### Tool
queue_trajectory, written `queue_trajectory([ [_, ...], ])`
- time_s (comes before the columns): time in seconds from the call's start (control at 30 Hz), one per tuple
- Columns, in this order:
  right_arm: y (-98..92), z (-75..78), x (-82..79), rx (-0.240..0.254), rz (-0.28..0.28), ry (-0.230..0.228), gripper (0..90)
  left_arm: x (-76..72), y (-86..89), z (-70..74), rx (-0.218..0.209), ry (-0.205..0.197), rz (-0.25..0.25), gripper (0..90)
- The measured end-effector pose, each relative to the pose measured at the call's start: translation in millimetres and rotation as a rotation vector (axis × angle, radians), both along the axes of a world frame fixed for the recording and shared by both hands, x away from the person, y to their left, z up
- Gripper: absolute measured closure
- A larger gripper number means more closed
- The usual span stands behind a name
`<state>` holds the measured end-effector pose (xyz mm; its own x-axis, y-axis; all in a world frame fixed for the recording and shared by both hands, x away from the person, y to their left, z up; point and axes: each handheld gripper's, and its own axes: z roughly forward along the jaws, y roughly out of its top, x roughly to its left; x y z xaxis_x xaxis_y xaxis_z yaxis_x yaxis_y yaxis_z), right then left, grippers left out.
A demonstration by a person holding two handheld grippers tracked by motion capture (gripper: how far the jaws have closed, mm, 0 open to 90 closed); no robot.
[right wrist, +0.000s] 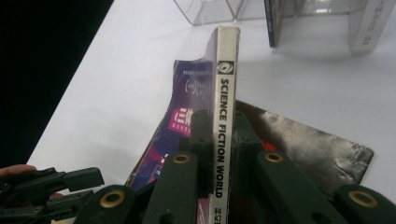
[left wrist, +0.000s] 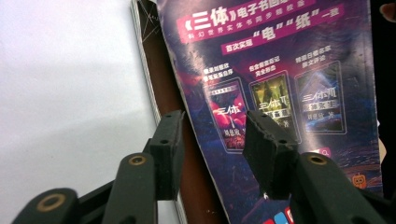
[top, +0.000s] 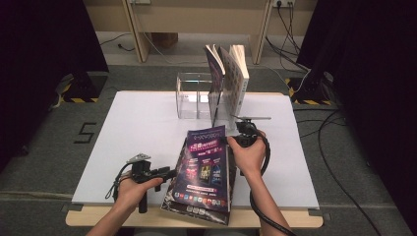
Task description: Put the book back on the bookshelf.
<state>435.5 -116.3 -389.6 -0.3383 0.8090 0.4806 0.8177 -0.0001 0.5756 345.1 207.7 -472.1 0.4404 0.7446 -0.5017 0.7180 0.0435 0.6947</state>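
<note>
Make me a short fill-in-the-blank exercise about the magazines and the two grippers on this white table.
1. The right gripper is clamped on the purple magazine's ____.
2. The left gripper's jaws stand ____, pressing nothing.
3. The spine's English words read SCIENCE FICTION ____.
4. Two more magazines stand in the clear plastic ____.

Missing: spine; open; WORLD; rack

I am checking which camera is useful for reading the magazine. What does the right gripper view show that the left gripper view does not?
Right gripper view alone: the magazine's white spine, printed SCIENCE FICTION WORLD, clamped between the right hand-held gripper jaws; the clear rack behind; a dark magazine lying flat underneath.

Left gripper view alone: the purple back cover with three small book pictures, and the left hand-held gripper, jaws apart, not pressing it.

Both: the same magazine and the white table.
</note>
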Motion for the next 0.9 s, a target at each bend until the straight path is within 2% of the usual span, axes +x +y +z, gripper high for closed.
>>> queue_trajectory([
  [0.13, 0.3, 9.5, -2.8, -0.021, -0.008, -0.038, 82.8, -0.7, -0.6, 0.4, 0.01, -0.011, -0.002, 55.0],
  [0.57, 4.1, 41.6, -10.1, -0.041, -0.031, -0.193, 82.8, -0.8, 0.8, 0.7, 0.025, -0.031, 0.012, 51.4],
  [0.9, 9.9, 54.9, -12.0, -0.062, -0.059, -0.277, 82.8, -0.5, 1.1, -0.8, 0.016, -0.031, 0.016, 50.2],
])
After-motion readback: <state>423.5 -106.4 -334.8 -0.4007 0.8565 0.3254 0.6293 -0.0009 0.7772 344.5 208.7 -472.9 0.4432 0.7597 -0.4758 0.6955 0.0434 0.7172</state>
